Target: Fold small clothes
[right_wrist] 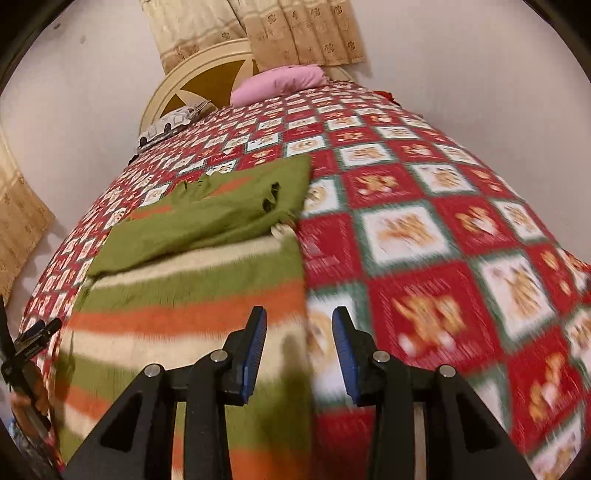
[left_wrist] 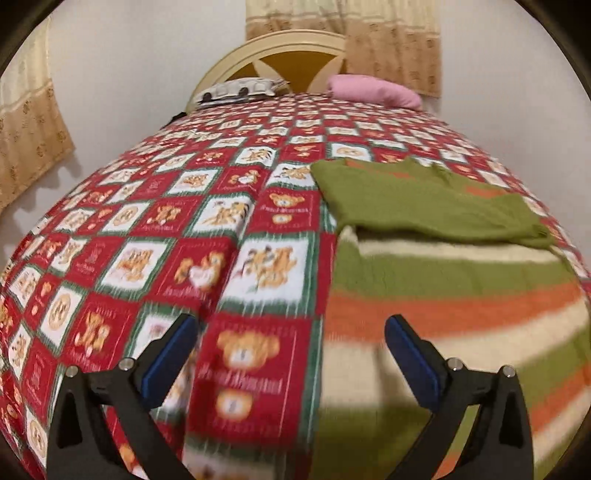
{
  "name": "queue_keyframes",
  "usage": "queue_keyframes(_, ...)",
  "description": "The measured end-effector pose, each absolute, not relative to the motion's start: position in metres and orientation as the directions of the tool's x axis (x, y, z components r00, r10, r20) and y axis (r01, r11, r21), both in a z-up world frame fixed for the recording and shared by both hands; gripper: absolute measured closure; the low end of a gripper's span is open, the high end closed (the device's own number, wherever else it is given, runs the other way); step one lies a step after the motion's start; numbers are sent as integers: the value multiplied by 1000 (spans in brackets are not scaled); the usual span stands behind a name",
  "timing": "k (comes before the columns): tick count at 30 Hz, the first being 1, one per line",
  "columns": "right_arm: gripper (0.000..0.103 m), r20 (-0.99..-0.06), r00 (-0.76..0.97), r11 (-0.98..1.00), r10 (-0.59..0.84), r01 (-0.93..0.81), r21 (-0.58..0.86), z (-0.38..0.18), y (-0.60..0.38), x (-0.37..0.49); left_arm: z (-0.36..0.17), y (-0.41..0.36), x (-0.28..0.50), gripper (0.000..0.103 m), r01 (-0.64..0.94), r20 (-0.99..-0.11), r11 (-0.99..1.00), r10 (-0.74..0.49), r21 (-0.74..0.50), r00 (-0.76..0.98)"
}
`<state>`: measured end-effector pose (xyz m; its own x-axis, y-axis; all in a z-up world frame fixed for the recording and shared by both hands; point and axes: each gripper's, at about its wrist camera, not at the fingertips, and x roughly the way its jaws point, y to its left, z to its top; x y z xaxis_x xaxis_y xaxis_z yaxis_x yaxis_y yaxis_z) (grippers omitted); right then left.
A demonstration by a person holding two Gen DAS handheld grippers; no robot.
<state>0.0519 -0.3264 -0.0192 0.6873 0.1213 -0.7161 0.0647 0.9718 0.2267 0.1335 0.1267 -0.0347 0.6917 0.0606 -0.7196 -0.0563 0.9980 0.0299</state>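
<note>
A small striped top (left_wrist: pixel 443 280) in green, orange and cream lies flat on the bed. Its plain green upper part (left_wrist: pixel 424 199) is folded over the stripes. My left gripper (left_wrist: pixel 291 325) hovers open wide over the garment's left edge, one finger above the bedspread and one above the stripes, with nothing between them. In the right wrist view the same top (right_wrist: pixel 192 295) fills the lower left, its green fold (right_wrist: pixel 207 218) further back. My right gripper (right_wrist: pixel 300 314) is open with a narrow gap above the top's right edge and holds nothing.
A red, white and green teddy-bear bedspread (left_wrist: pixel 147 229) covers the whole bed (right_wrist: pixel 443 221). At the head lie a pink pillow (left_wrist: pixel 373 90) and a patterned pillow (left_wrist: pixel 240 88) against a cream headboard (left_wrist: pixel 295 40). Beige curtains (right_wrist: pixel 288 29) hang on the wall.
</note>
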Motion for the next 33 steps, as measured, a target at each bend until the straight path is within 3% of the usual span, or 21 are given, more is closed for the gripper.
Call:
queue_keyframes(5, 63, -739, 663, 983, 116, 28, 179, -14, -328, 11, -29, 127, 101, 0, 14, -722, 1000, -13, -4, 691)
queue_keyframes(8, 57, -753, 646, 986, 121, 8, 165, -16, -324, -9, -30, 121, 79, 0, 52, -731, 999, -24, 16, 682)
queue_keyframes(17, 56, -770, 601, 977, 212, -102, 189, -25, -290, -66, -35, 110, 29, 0, 98, -754, 995, -56, 12, 654)
queue_keyframes(23, 55, -764, 591, 966, 257, -164, 198, -24, -266, -87, -43, 118, 12, 0, 65, -780, 993, -119, -100, 614)
queue_keyframes(26, 52, -773, 584, 968, 248, -177, 177, -28, -253, -91, -43, 114, 11, 2, 77, -787, 987, -158, -140, 596)
queue_keyframes(28, 43, -779, 579, 970, 241, -180, 166, -32, -245, -93, -43, 111, 4, 4, 77, -782, 990, -138, -115, 607)
queue_keyframes(32, 41, -802, 556, 970, 217, -212, 116, -43, -227, -95, -51, 118, -4, 7, 54, -792, 986, -160, -159, 589)
queue_keyframes(33, 41, -808, 555, 973, 198, -214, 92, -44, -223, -95, -54, 119, -4, 13, 50, -801, 981, -181, -186, 571)
